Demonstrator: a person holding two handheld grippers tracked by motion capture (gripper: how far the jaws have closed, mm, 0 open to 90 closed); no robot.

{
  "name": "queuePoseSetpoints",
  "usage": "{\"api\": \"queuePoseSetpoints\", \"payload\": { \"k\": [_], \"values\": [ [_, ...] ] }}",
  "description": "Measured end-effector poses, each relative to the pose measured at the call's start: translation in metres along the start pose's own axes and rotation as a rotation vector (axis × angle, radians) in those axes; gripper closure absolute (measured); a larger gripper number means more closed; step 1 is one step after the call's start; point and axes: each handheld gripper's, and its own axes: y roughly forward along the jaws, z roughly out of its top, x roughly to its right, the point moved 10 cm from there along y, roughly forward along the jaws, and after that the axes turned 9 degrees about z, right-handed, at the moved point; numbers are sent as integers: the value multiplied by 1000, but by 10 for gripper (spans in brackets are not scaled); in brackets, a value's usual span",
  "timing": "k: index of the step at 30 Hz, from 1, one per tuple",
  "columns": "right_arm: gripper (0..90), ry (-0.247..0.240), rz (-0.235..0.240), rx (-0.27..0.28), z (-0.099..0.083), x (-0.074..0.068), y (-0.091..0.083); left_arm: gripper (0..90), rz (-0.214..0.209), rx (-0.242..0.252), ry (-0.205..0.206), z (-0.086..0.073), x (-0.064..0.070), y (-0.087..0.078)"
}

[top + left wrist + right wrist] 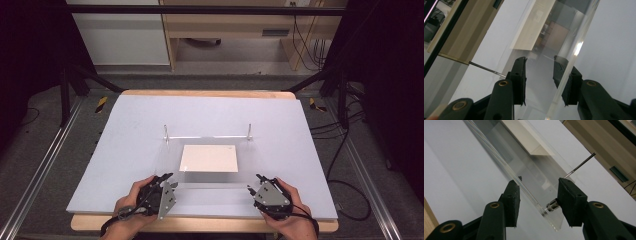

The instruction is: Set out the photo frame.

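I hold both grippers' fingers point(520, 75) open, straddling the near edge of the clear acrylic sheet point(210, 187), which runs left-right between them.

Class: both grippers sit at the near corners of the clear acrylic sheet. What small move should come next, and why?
Probably close both grippers on the sheet's near edge. The left gripper and right gripper each have open jaws straddling the clear acrylic sheet, one jaw on either side of its edge, so neither appears to grip it yet. The white card lies under it.
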Motion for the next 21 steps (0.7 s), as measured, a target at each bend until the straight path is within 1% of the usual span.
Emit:
{"api": "queuePoseSetpoints", "payload": {
  "k": [2, 3, 4, 5, 6, 7, 9, 12, 13, 14, 15, 18, 19, 21],
  "values": [
    [533, 0, 2, 0, 0, 0, 0, 603, -1, 3, -6, 0, 0, 0],
    [510, 11, 11, 7, 0, 0, 0, 603, -2, 0, -6, 0, 0, 0],
    [460, 25, 17, 9, -1, 0, 1, 602, -2, -1, -6, 0, -1, 0],
    [460, 25, 17, 9, -1, 0, 1, 602, -2, -1, -7, 0, -1, -1],
    [424, 37, 25, 6, -2, 1, 2, 602, -2, 6, -18, 0, -1, 0],
    [421, 35, 30, 2, -3, 1, 2, 601, -2, 3, -17, 0, -1, 0],
    [411, 20, 24, 6, -4, 1, 4, 601, -2, 3, -18, 0, -1, 0],
    [419, 17, 13, 3, -6, 3, 4, 602, 2, -6, -16, -2, -3, 0],
    [419, 17, 13, 3, -6, 3, 4, 601, 2, -1, -27, -2, -4, 0],
    [432, 15, 10, 3, -6, 4, 4, 601, 1, -6, -22, -3, -5, -1],
    [492, 11, 5, 13, -6, 5, 3, 601, 3, -7, -21, -3, -5, 0],
    [508, 12, 8, 16, -5, 5, 3, 600, 1, -6, -23, -4, -6, 0],
    [524, -4, 3, 17, -4, 4, 2, 600, 1, -3, -30, -3, -6, 0],
    [529, -8, 1, 16, -3, 4, 2, 600, 1, -1, -35, -3, -7, 0]
  ]
}}
